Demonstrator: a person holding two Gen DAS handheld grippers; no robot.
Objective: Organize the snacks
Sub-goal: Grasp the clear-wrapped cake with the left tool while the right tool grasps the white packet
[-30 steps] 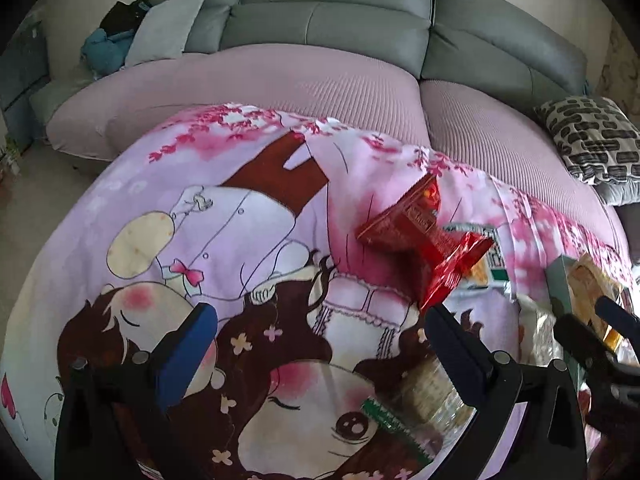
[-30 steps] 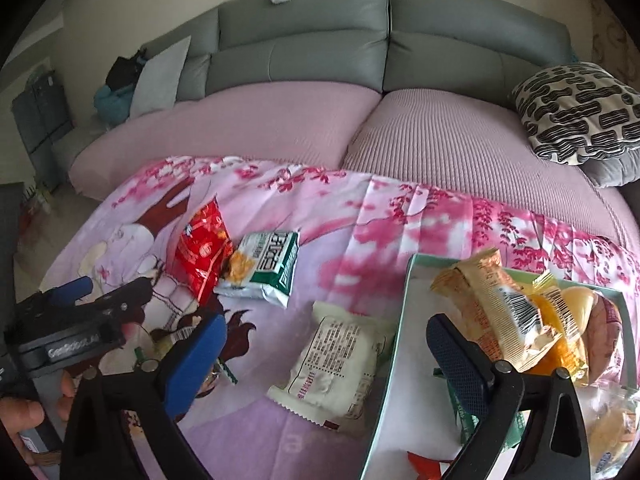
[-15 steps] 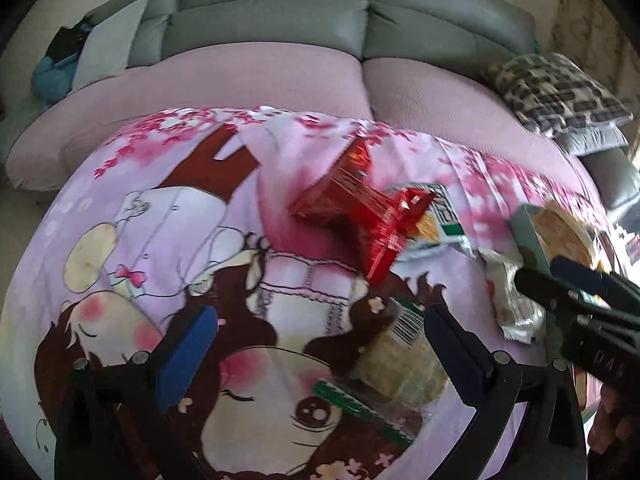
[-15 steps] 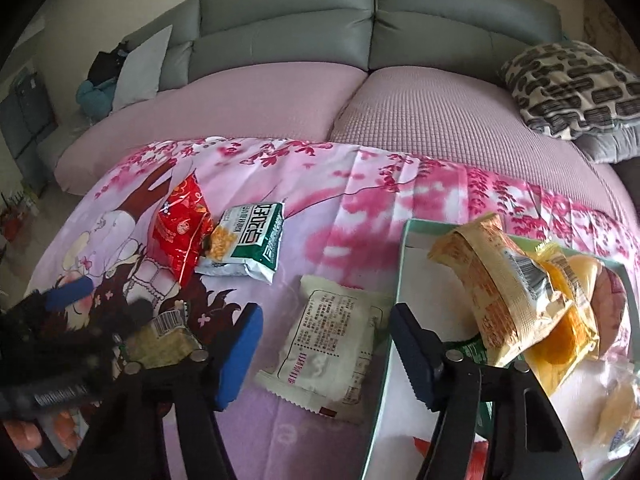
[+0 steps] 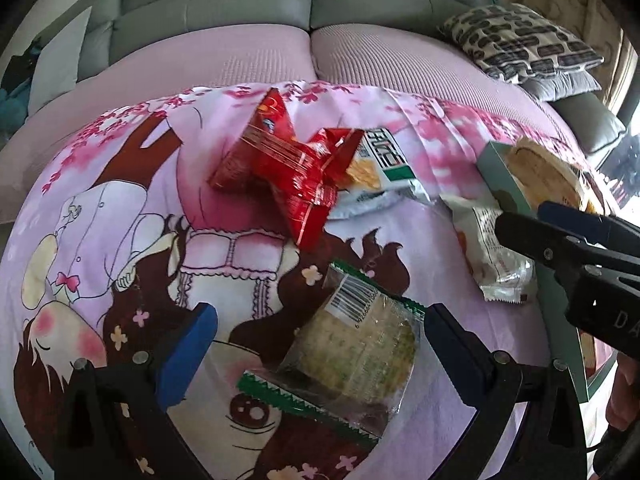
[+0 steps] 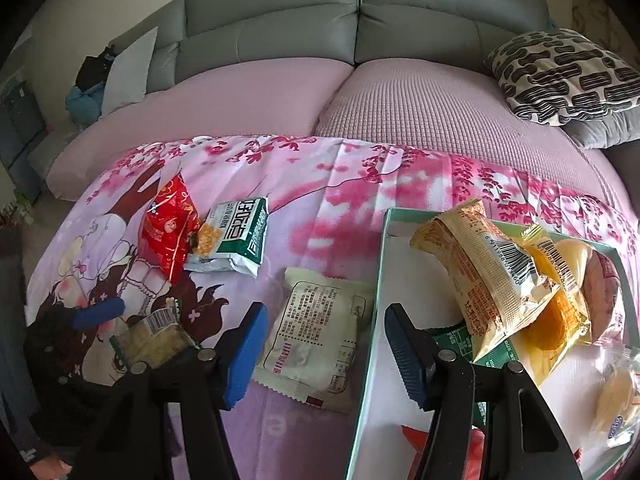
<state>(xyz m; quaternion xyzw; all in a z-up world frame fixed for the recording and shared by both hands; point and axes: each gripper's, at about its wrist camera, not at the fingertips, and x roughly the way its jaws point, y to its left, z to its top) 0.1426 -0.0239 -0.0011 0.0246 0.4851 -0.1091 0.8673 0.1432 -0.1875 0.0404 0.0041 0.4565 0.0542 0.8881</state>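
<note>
1. Closing partway over the last second, the right gripper [image 6: 324, 344] now hangs with jaws half open, empty, over the white packet [image 6: 316, 340] beside the tray [image 6: 370, 312].
2. Left gripper [image 5: 316, 344], jaws wide, straddles the clear green-edged packet [image 5: 360, 348], its long axis running away from the jaws.

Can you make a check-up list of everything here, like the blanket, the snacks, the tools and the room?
Surface: cartoon blanket spread flat.
Job's things: red packet, green-white packet, cream packet, clear cracker packet loose on it; green box holds several packets.
Clutter: nothing seen.
Grippers: left tool open around the cracker packet; right tool open, has just narrowed, nothing gripped.
Cables: nothing seen.
Surroundings: grey sofa, patterned pillow.
</note>
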